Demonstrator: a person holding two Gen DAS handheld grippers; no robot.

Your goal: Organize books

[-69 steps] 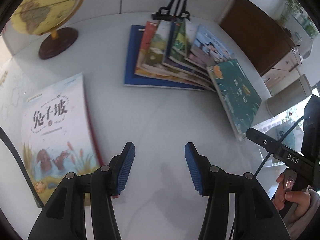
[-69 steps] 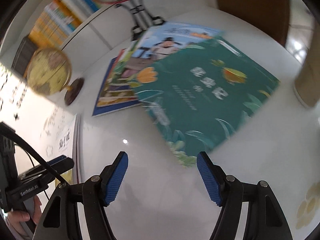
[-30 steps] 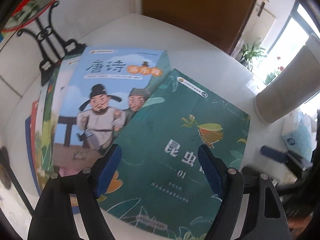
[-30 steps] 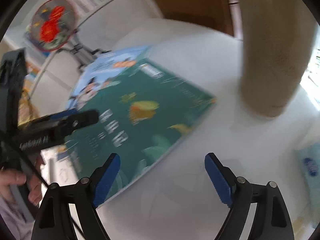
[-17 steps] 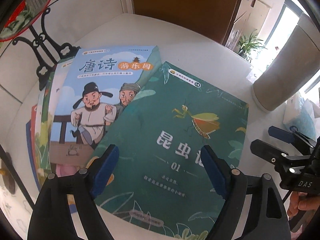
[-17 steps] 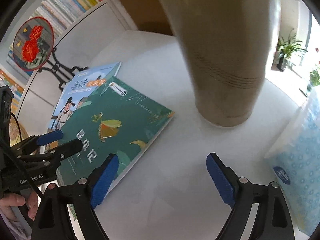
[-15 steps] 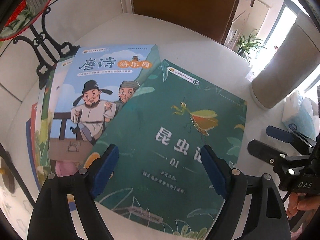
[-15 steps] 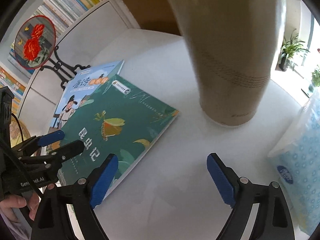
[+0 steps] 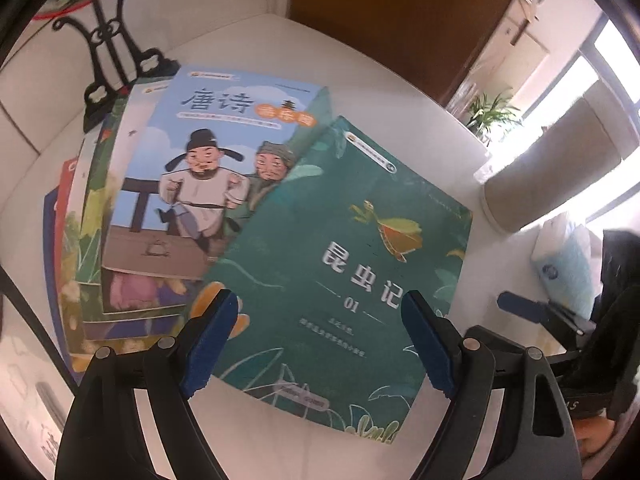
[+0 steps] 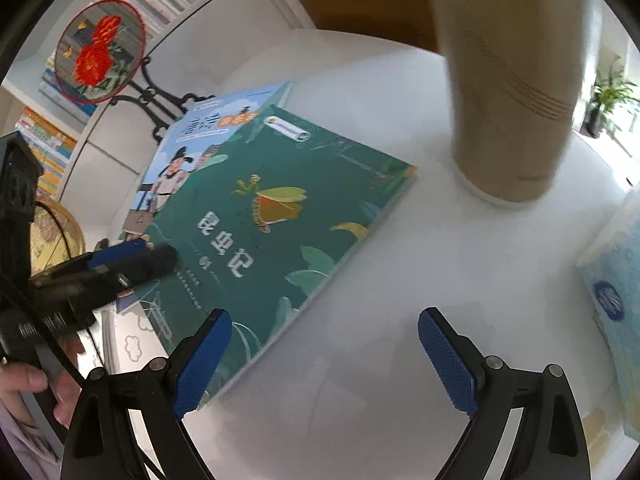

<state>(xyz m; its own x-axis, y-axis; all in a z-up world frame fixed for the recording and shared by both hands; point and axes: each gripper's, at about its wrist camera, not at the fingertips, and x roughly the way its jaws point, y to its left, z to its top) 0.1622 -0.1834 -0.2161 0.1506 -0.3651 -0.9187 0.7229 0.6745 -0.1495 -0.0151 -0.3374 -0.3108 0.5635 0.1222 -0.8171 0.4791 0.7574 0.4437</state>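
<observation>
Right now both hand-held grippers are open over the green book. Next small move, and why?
Probably lower the left hand-held gripper toward the near edge of the green insect book. That book lies on top of the fanned pile, overlapping the blue poetry book, and nothing is gripped. The right hand-held gripper, whose jaws have just been opening, straddles its corner and bare table.

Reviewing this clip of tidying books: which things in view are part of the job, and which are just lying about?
Part of the job:
- green book, on top of the fanned pile
- blue book, partly under it
- the other books fanned beneath
- left gripper and right gripper, both open and empty

Just lying about:
- beige cylinder
- tissue pack
- globe
- round fan on its stand
</observation>
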